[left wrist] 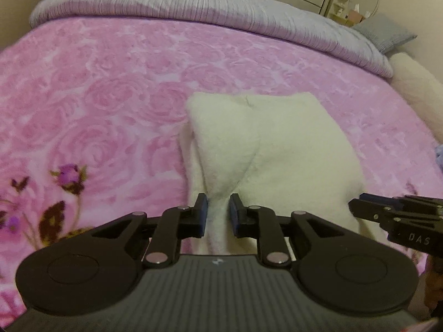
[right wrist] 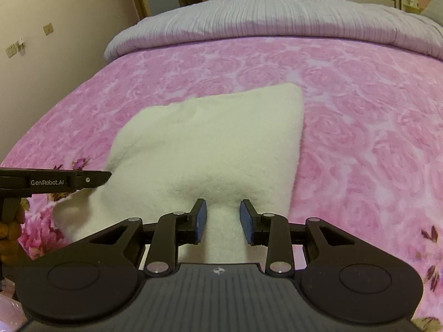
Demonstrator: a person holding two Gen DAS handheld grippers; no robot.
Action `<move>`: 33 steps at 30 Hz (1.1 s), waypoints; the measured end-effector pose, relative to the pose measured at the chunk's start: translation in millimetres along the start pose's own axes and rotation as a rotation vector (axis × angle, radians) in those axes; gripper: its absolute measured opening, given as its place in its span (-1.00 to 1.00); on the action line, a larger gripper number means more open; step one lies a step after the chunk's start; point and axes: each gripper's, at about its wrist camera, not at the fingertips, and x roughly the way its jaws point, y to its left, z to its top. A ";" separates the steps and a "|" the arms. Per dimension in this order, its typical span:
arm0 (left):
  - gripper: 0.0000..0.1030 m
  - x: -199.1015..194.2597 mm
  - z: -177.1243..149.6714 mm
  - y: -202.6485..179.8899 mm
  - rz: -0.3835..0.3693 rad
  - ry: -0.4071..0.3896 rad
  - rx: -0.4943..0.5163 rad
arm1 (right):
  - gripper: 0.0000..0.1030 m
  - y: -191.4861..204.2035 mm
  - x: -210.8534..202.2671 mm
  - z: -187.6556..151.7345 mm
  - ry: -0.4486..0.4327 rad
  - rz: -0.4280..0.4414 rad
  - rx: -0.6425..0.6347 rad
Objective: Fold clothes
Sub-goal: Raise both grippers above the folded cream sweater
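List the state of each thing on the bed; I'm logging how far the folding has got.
Cream fleecy garment: partly folded, lying on the blanket, near edge lifted by both tools.
Left tool: closed on a bunch of the garment's near edge.
Right tool: closed on the garment's near edge.
Pink rose-patterned blanket: spread flat over the bed.
Grey ribbed duvet: bunched along the far side.

Black left tongs point(left wrist: 217, 212), blue pads point(left wrist: 204, 210), silver rivets, ribbed grey housing
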 end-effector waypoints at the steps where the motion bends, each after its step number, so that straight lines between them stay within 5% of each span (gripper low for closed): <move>1: -0.68 -4.9 -0.7 -4.9 0.020 -0.003 0.005 | -0.37 -1.4 -1.8 -1.7 -0.005 0.002 0.013; 4: -0.69 -22.9 -2.5 -12.0 0.047 -0.012 0.001 | -0.32 -5.8 -17.5 -6.4 -0.021 -0.009 0.068; 7: -0.61 -38.7 -6.7 -15.5 0.051 -0.009 -0.004 | 0.12 -10.8 -34.1 -13.8 -0.022 -0.030 0.124; 15: -0.36 -58.0 -32.8 -33.4 0.082 0.038 0.014 | 0.25 -17.1 -50.2 -40.6 0.049 -0.060 0.215; 33: -0.17 -116.7 -45.6 -59.3 0.094 -0.039 0.069 | 0.60 4.4 -101.7 -41.2 -0.029 -0.072 0.156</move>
